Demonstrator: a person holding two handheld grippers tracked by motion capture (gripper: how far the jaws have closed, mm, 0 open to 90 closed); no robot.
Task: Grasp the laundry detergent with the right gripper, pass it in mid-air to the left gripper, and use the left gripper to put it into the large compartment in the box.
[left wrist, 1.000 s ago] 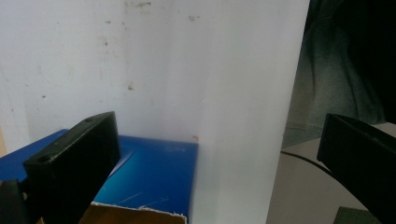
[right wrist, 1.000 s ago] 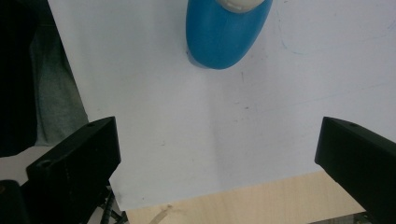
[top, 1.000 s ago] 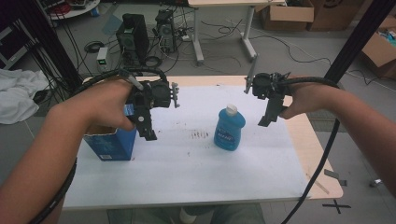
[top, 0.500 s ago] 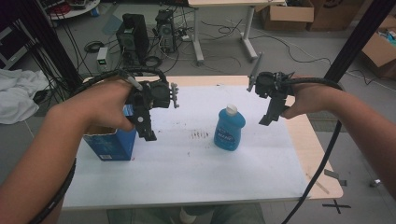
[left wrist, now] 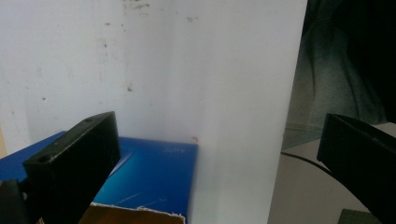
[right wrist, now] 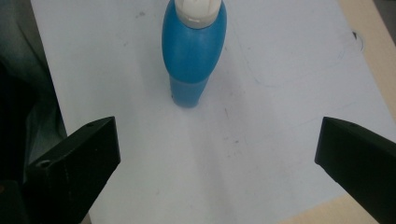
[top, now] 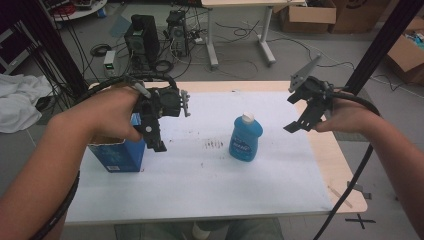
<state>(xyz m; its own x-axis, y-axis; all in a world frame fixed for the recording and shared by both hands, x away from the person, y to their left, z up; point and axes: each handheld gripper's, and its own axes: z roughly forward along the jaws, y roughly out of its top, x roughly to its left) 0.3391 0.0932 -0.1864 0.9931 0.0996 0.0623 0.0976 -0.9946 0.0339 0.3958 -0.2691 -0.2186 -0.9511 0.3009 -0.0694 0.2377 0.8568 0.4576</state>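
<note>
Lab room, grey floor, white-topped table (top: 210,195) w/ wood edge.
Far: 2nd desk (top: 240,4), PC towers (top: 142,35) + cables on floor. Cardboard boxes (top: 305,15) far right, white cloth (top: 17,102) left, black frame post (top: 380,45) right.

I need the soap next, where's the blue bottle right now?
The blue bottle stands upright mid-table in the high view, between the blue box and the right gripper.

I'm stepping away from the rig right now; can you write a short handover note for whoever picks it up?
Left tongs: open, empty, held over the open-topped blue cardboard box at the table's left.
Right tongs: open, empty, in the air to the right of the upright blue plastic bottle with a white cap.
Done: nothing gripped; bottle stands mid-table on the white sheet.
Left: probably grip the bottle and deal with the box.
</note>
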